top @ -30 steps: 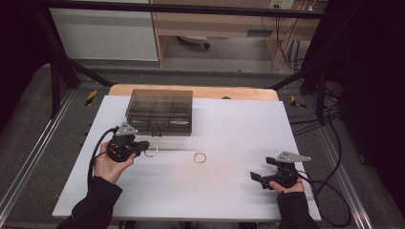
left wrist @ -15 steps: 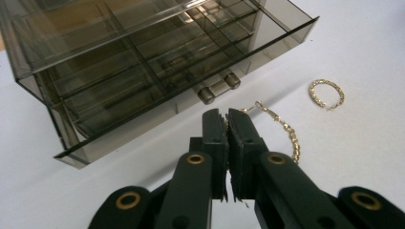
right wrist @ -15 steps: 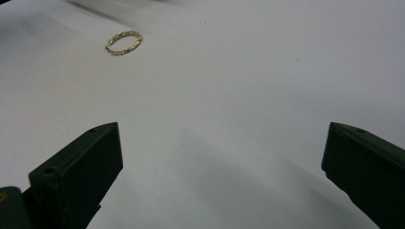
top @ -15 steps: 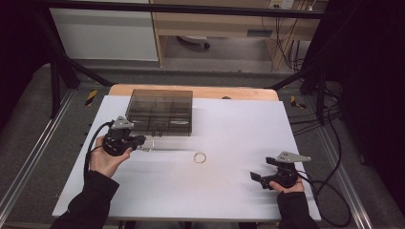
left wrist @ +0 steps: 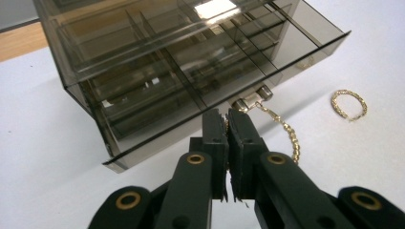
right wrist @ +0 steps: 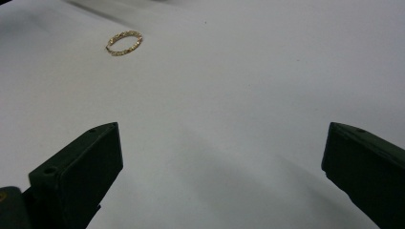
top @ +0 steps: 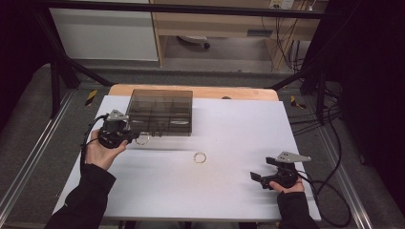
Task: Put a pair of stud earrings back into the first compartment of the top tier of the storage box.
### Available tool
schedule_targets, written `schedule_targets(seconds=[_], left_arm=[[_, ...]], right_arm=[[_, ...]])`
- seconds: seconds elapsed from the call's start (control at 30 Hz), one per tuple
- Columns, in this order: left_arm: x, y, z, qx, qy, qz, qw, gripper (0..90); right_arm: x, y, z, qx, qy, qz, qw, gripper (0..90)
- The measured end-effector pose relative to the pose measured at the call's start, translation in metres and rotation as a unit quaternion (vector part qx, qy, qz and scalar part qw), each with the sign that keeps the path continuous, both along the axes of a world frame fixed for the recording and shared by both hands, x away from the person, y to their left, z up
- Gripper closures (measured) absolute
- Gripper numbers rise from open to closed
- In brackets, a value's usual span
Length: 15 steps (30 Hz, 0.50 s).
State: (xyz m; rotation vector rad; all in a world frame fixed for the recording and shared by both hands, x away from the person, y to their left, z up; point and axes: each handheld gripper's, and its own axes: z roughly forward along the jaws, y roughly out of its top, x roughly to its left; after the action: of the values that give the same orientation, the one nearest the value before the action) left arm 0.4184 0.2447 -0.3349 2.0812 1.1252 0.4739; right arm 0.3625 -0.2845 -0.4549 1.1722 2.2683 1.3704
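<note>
A smoked clear organiser box (top: 160, 110) with drawers and dividers stands at the table's far left. My left gripper (top: 128, 136) hovers at its front left corner, shut on a gold chain bracelet (top: 142, 139). In the left gripper view the jaws (left wrist: 227, 114) pinch the chain (left wrist: 289, 136), which loops down to the right just below the drawer's small metal knob (left wrist: 253, 97). A second gold bracelet (top: 199, 157) (left wrist: 349, 103) (right wrist: 124, 42) lies flat in the middle of the table. My right gripper (top: 256, 177) (right wrist: 222, 131) rests at the near right, open and holding nothing.
The white table top (top: 239, 124) has a wooden strip (top: 200, 92) along its far edge. Cables (top: 329, 191) trail off the right side. Metal frame rails (top: 28, 162) run along both sides of the table.
My left gripper has moved away from the person toward the box front, carrying the chain. The right gripper and the loose bracelet have stayed put.
</note>
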Motion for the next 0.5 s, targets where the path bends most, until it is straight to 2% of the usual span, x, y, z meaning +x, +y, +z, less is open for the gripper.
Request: schedule_targets(seconds=[0.5], left_arm=[[0.017, 0.007, 0.005, 0.001, 0.001, 0.022, 0.9998, 86.3]], right_arm=[[0.000, 0.000, 0.000, -0.001, 0.000, 0.000, 1.0000, 0.7]])
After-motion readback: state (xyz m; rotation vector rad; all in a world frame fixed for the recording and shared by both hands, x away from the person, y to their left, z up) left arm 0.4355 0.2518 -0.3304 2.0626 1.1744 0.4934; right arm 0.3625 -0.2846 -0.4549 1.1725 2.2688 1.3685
